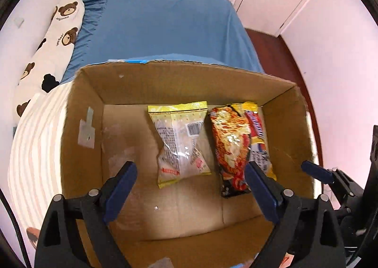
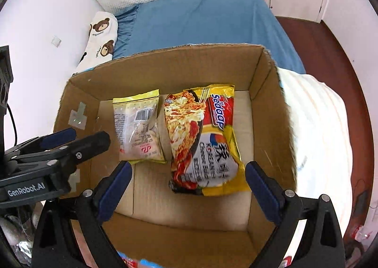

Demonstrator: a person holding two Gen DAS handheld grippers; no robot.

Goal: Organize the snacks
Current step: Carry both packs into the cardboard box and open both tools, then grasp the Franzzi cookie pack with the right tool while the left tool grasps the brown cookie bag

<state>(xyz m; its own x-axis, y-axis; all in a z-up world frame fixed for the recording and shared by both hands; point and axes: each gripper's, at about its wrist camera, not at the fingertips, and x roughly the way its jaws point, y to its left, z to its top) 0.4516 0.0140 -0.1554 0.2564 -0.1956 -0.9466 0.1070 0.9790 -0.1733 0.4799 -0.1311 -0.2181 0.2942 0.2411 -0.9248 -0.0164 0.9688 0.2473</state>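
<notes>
While both hand-held grippers gape empty, I see the noodle packet (image 2: pixel 203 140) lengthwise at twelve o'clock, nearest my right hand-held gripper (image 2: pixel 189 173).

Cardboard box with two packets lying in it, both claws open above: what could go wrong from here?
The noodle packet lies partly on its side, so it may flop onto the pale packet. The left claw and right claw hang close together over the cardboard box and might collide.

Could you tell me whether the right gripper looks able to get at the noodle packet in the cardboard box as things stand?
Probably yes: the right gripper is open above the cardboard box, and the noodle packet lies flat and uncovered below.
</notes>
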